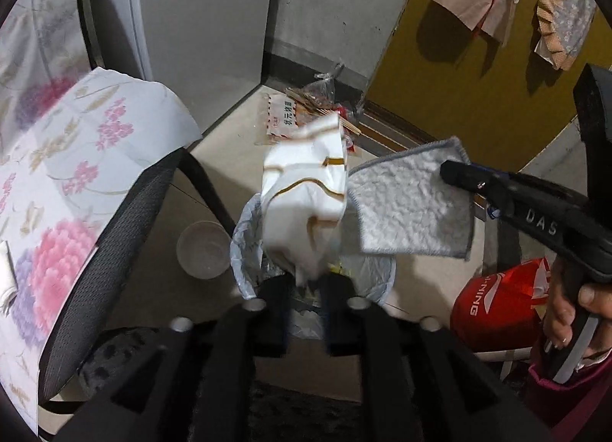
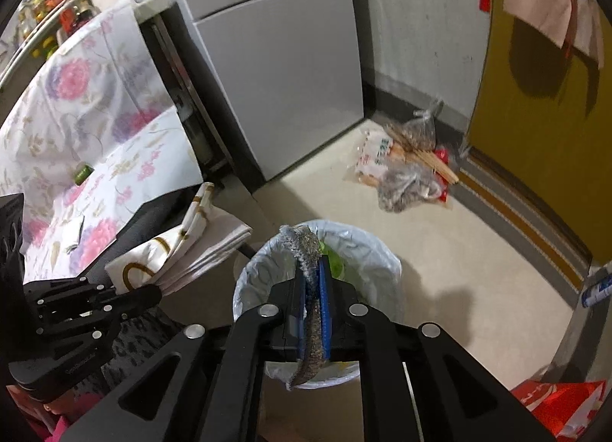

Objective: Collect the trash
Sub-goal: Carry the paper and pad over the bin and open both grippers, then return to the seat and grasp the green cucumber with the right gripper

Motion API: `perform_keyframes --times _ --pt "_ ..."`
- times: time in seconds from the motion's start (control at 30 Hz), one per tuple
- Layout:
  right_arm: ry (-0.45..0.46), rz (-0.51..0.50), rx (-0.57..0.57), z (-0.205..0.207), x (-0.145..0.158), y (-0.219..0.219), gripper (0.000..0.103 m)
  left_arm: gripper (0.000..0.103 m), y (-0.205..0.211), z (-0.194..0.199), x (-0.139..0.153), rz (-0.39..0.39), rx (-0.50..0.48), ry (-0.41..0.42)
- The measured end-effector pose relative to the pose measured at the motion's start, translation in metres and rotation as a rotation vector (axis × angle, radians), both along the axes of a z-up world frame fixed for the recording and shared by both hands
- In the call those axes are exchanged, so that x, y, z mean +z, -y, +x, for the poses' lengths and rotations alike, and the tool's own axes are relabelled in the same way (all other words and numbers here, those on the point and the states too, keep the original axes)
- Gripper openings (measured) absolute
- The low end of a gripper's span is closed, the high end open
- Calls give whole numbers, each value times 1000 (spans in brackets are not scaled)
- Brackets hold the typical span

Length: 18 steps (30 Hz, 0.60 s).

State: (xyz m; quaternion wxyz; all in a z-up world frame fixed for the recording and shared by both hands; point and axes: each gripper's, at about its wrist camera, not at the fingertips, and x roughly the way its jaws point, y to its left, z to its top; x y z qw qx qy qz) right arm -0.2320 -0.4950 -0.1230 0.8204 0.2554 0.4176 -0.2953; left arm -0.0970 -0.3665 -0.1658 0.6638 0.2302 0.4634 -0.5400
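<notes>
Holding one pair of tongs in each hand, I have both aimed steeply down at the bin [image 2: 382,255].

1. Far left: the tabletop [image 1: 57,174] carries a flowered cover. A black mesh chair [image 1: 114,235] stands against its edge.
2. On the floor [image 2: 440,235] just left of the bin sits a clear plastic cup [image 1: 201,249], upright.
3. The bin is lined with a pale bag. Some rubbish lies inside; what it is I cannot tell.
4. Left tongs [image 1: 306,291]: the jaws stand a little apart. The lower end of a folded white paper napkin [image 1: 306,205] with gold lines lies between them, and the rest of it reaches out over the left rim of the bin. The picture is blurred here, so I cannot tell whether the pads press on the paper.
5. Right tongs [image 2: 311,270]: the blue pads are pinching a grey cloth [image 2: 306,247] edge-on. The cloth sticks out past the tips above the bin opening, and its tail hangs behind the pads. From the left camera it shows as a flat square just beside the napkin.
6. My right hand [image 1: 573,308] grips the handle.
7. Right of the bin: a red bag [image 1: 493,300] on the floor.
8. Farther back, near the yellow door [image 2: 535,105]: a pile of plastic bags and sticks [image 2: 405,159] on the floor, well apart from the bin.
</notes>
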Motion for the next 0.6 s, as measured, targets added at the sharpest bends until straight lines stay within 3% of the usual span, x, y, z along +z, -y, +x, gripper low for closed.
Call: perform_keyframes --times 0.07,0.1,0.27,0.6 --pt "-1 -11 -19 -3 1 4 30 40 1 1 1 -14 -3 -10" --pt "3 -24 -27 -5 4 4 35 42 1 2 2 -22 -7 -13" --pt "41 -63 -43 -9 20 5 35 43 -12 11 17 -62 40 12" --pt "160 -140 95 30 63 -35 35 49 -93 65 63 -167 298 135"
